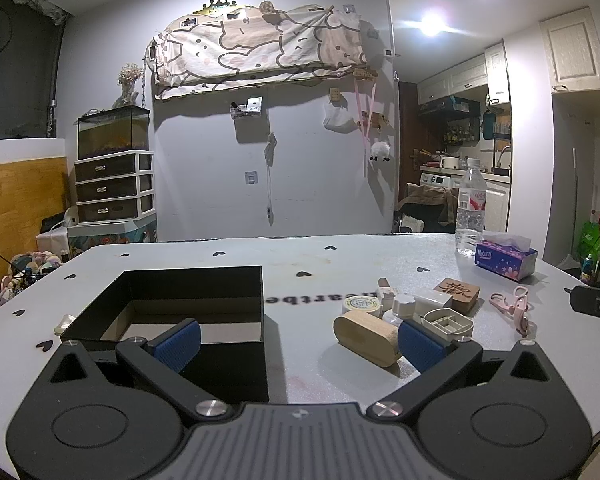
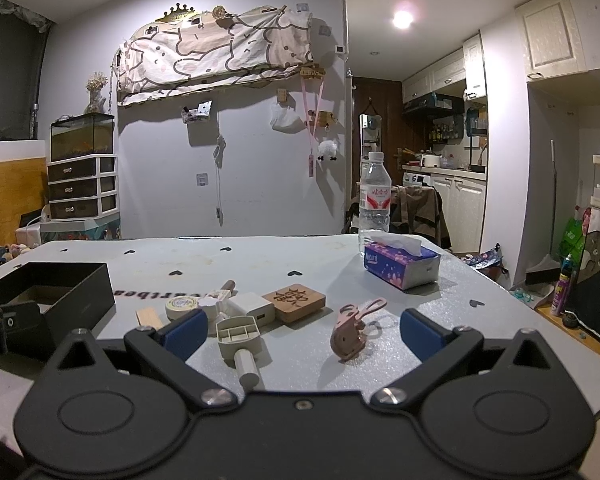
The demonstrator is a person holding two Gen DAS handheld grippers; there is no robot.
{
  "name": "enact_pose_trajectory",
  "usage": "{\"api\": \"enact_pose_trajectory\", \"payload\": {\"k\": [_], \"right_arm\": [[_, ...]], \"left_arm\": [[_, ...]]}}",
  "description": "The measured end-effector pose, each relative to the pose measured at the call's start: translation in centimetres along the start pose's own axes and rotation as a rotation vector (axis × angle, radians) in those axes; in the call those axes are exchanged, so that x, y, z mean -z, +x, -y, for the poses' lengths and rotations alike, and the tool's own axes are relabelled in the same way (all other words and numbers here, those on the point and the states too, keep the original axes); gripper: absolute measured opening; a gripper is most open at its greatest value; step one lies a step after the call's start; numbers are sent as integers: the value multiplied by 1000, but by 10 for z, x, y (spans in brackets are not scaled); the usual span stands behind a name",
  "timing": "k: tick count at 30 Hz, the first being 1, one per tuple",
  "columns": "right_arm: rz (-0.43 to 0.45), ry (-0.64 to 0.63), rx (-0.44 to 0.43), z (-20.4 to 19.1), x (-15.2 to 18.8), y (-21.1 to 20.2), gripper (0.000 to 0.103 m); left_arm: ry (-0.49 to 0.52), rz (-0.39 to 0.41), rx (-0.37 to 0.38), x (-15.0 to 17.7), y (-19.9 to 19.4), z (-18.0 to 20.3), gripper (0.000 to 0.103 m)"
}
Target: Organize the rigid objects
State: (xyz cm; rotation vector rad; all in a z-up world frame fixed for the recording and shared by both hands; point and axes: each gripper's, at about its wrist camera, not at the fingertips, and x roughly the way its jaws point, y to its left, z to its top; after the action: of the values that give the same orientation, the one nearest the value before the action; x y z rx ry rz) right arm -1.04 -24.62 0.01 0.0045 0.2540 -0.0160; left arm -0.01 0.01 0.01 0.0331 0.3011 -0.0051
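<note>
Left gripper (image 1: 298,342): level just above the table (image 1: 340,256), pointing across it; blue fingers (image 1: 178,344) spread wide, nothing between them.
Left finger: over the near wall of the black box (image 1: 172,304).
Right finger of the left gripper: just beside the wooden oval case (image 1: 366,336).
Right gripper (image 2: 302,332): level and low over the table, facing the far wall; jaws wide apart, holding nothing.
Between the right gripper's fingers: grey compartment scoop (image 2: 240,336) and pink eyelash curler (image 2: 354,326), both resting on the table.
Object cluster: round tin (image 2: 182,306), white charger (image 2: 252,306) and carved wooden block (image 2: 294,300) close together, right of the box.
Far side: water bottle (image 2: 374,200) upright behind the tissue pack (image 2: 402,266).
</note>
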Motion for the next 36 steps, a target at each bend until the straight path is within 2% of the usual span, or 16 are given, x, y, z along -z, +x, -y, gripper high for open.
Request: {"api": "enact_pose_trajectory", "payload": {"k": [26,36], "right_arm": [[-1,-1,-2,4,4,2,103],[-24,36,22,2,8,12,103]], "left_arm": [[1,0,0,0,0,0,103],[-12,-2,2,0,-1,-7,103]]}}
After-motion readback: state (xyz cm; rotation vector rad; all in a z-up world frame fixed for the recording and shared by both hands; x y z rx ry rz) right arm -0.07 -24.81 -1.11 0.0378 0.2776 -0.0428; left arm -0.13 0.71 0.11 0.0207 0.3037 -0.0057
